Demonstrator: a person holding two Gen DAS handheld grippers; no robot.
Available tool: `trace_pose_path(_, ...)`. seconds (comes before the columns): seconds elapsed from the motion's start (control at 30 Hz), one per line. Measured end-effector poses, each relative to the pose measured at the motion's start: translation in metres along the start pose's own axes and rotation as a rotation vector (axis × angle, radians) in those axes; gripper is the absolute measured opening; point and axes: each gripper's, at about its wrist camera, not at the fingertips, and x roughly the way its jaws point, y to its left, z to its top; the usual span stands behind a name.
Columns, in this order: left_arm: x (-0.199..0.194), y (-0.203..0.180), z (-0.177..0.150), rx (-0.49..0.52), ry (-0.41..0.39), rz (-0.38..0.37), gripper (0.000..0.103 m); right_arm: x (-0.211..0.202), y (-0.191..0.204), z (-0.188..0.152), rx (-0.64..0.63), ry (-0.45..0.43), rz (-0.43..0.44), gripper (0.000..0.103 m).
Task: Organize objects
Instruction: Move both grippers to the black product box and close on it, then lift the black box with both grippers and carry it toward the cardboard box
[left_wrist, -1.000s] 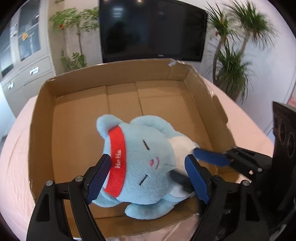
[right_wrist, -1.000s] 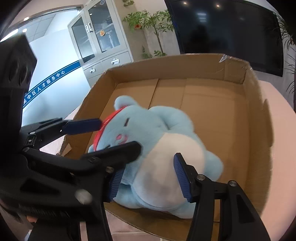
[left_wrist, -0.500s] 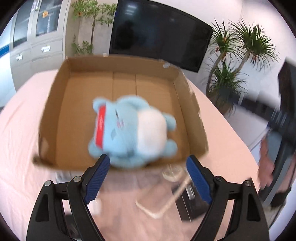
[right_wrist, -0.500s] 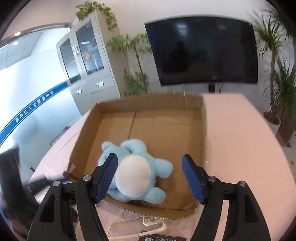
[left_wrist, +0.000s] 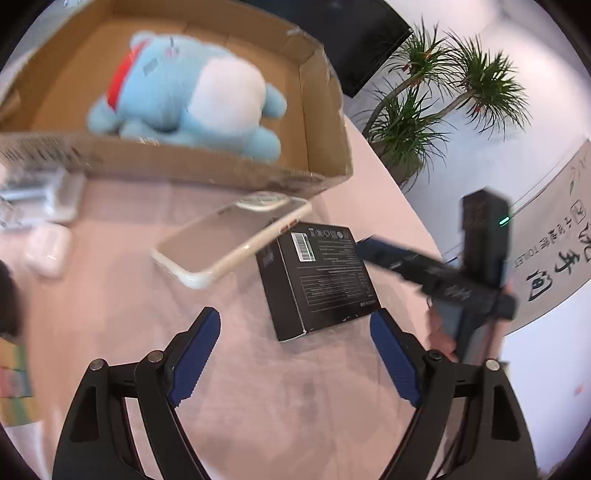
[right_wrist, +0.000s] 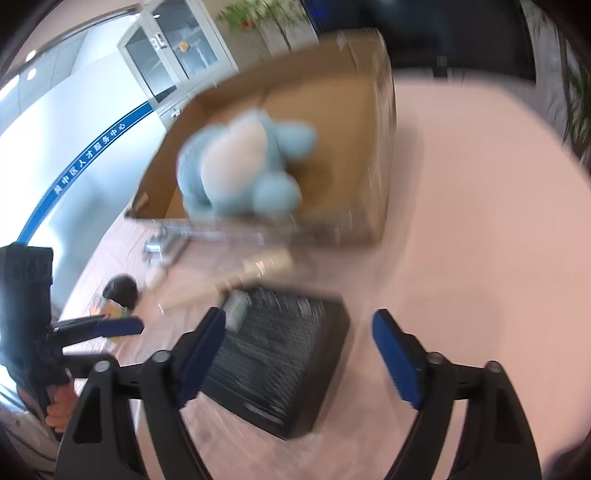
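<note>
Plush toy (left_wrist: 184, 88) in carton (left_wrist: 325, 110); phone case (left_wrist: 229, 243) before it.

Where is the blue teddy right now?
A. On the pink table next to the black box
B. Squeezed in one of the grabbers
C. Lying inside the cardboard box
C: the blue teddy lies inside the cardboard box, and both the left gripper and the right gripper are open and empty.

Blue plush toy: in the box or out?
In. The plush toy lies on its back inside the cardboard box; both grippers are open and clear of it.
</note>
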Motion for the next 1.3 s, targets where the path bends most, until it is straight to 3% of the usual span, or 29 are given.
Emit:
trace_pose_path(0.03, 0.005, 0.003, 0.000, -0.020, 0.000, 0.000, 0.081, 0.011, -0.009, -0.005, 0.032, 0.016, -0.009, 0.064)
trace_pose_path(0.07, 0.013, 0.006, 0.004, -0.044, 0.007, -0.002, 0.079, 0.018, -0.013, -0.007, 0.052, 0.017, 0.021, 0.064)
trace_pose_path(0.13, 0.026, 0.009, 0.007, -0.057, 0.040, -0.004, 0.060, 0.029, -0.015, -0.007, 0.076, 0.006, 0.131, 0.050)
trace_pose_path(0.2, 0.036, 0.019, 0.004, -0.083, 0.098, 0.003, 0.046, 0.032, -0.002, -0.011, 0.036, 0.012, 0.146, 0.049)
trace_pose_path(0.23, 0.032, 0.022, 0.001, -0.099, 0.099, -0.027, 0.045, 0.035, 0.008, -0.014, 0.000, 0.027, 0.158, 0.049)
trace_pose_path(0.3, 0.019, 0.026, -0.011, -0.098, 0.105, -0.014, 0.046, 0.031, 0.030, -0.029, -0.073, 0.051, 0.174, 0.049)
trace_pose_path(0.37, 0.000, 0.027, -0.029, -0.061, 0.105, 0.019, 0.056, 0.026, 0.056, -0.049, -0.145, 0.082, 0.209, 0.049)
trace_pose_path(0.43, -0.015, 0.029, -0.046, -0.036, 0.110, 0.028, 0.073, 0.021, 0.085, -0.078, -0.221, 0.108, 0.263, 0.050)
trace_pose_path(0.47, -0.020, 0.030, -0.055, -0.025, 0.120, 0.035, 0.075, 0.019, 0.097, -0.092, -0.253, 0.113, 0.273, 0.053)
trace_pose_path(0.53, -0.025, 0.031, -0.066, -0.007, 0.138, 0.067, 0.077, 0.020, 0.125, -0.123, -0.352, 0.156, 0.220, 0.060)
trace_pose_path(0.63, -0.027, 0.029, -0.066, 0.003, 0.132, 0.079, 0.078, 0.024, 0.163, -0.161, -0.546, 0.134, 0.005, 0.063)
trace_pose_path(0.67, -0.026, 0.028, -0.064, 0.003, 0.126, 0.085, 0.078, 0.025, 0.166, -0.166, -0.568, 0.133, -0.028, 0.063)
trace_pose_path(0.8, -0.024, 0.032, -0.056, 0.003, 0.120, 0.096, 0.078, 0.024, 0.171, -0.162, -0.597, 0.077, -0.098, 0.066)
trace_pose_path(0.9, -0.020, 0.035, -0.046, 0.022, 0.091, 0.130, 0.078, 0.022, 0.163, -0.161, -0.594, 0.062, -0.062, 0.075)
trace_pose_path(0.93, -0.020, 0.034, -0.045, 0.026, 0.072, 0.147, 0.079, 0.023, 0.162, -0.161, -0.625, 0.057, -0.044, 0.081)
trace_pose_path(1.03, -0.016, 0.039, -0.040, 0.016, 0.066, 0.141, 0.079, 0.027, 0.178, -0.164, -0.769, 0.038, -0.104, 0.081)
trace_pose_path(1.3, -0.011, 0.040, -0.036, 0.024, 0.090, 0.108, 0.080, 0.029, 0.173, -0.144, -0.681, 0.034, -0.033, 0.081)
